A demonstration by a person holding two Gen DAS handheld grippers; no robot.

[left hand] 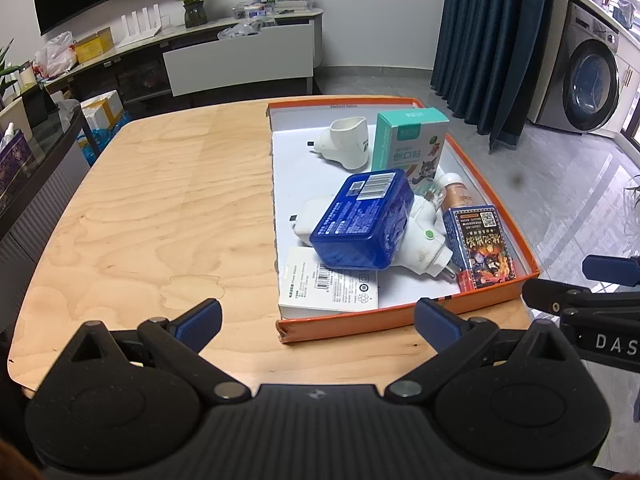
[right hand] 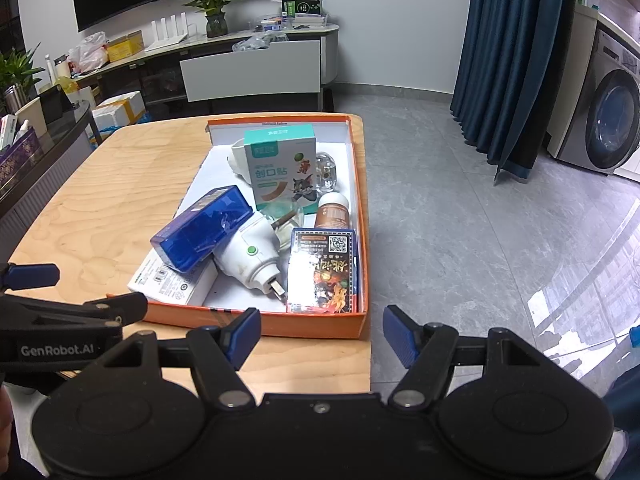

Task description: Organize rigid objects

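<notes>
In the orange tray (left hand: 494, 184) on the right side of the pale wooden table (left hand: 160, 208), a teal box (right hand: 280, 168) reads "创口贴" beside a cartoon cat, a blue tin (left hand: 362, 224) shows a barcode, and a card pack (right hand: 324, 270) carries a QR code, all heaped with a white plug (right hand: 250, 258). The left gripper (left hand: 318, 322), marked "GenRobot.AI", and the right gripper (right hand: 322, 338) hang at the near edge, jaws wide and empty. Beyond are a grey tiled floor, blue curtain (right hand: 504, 60) and washing machine (left hand: 588, 80).

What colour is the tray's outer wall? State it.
Orange outside, white inside; the tray shows best in the right wrist view.
</notes>
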